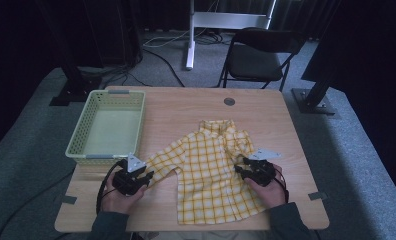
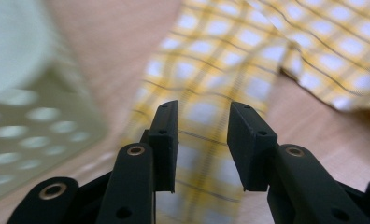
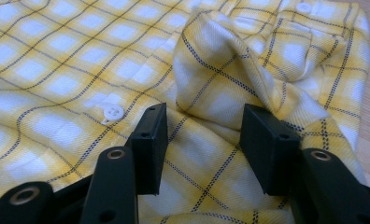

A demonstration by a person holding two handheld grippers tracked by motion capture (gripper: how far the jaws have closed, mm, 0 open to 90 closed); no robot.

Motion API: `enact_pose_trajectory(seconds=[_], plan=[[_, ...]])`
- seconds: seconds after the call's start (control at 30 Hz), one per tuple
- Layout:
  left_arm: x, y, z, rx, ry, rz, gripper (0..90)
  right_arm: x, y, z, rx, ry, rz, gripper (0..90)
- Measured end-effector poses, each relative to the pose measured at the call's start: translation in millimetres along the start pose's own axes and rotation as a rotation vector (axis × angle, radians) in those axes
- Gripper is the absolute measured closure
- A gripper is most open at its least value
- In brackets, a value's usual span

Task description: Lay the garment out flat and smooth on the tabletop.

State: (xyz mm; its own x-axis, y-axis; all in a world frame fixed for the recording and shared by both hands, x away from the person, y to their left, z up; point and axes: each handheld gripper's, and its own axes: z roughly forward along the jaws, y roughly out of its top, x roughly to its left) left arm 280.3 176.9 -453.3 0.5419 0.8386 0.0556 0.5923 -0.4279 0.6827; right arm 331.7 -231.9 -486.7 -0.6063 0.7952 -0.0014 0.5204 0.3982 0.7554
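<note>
soft yellow checked shirt (image 1: 211,172) lies rumpled on the wooden desk (image 1: 186,107); left hand-held gripper (image 1: 145,179) spread over its sleeve, right hand-held gripper (image 1: 239,169) spread around a raised fold.

1. No readable text, label, brand, number or sign anywhere in the three views.
2. Yellow checked shirt (image 1: 211,170), centre of the high view: woven pattern and plain white buttons, no lettering.
3. Pale green basket (image 1: 108,127), left of the high view: perforated walls, no marking legible.
4. Wooden table (image 1: 186,107): bare of print, with a small round dark inset near its far edge, unlettered.
</note>
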Motion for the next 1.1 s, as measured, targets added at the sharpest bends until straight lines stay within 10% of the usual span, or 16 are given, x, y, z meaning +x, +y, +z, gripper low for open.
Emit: enact_pose_trajectory(seconds=[0.43, 1.1], plan=[[3.6, -11.0, 8.7, 0.077, 0.009, -0.006, 65.9, -0.1, 0.0, 0.0, 0.000, 0.001, 0.000, 50.7], [30.5, -18.5, 7.3, 0.049, 0.056, -0.060, 66.2, 8.1, -5.7, -7.0, 0.005, 0.028, -0.007, 46.5]])
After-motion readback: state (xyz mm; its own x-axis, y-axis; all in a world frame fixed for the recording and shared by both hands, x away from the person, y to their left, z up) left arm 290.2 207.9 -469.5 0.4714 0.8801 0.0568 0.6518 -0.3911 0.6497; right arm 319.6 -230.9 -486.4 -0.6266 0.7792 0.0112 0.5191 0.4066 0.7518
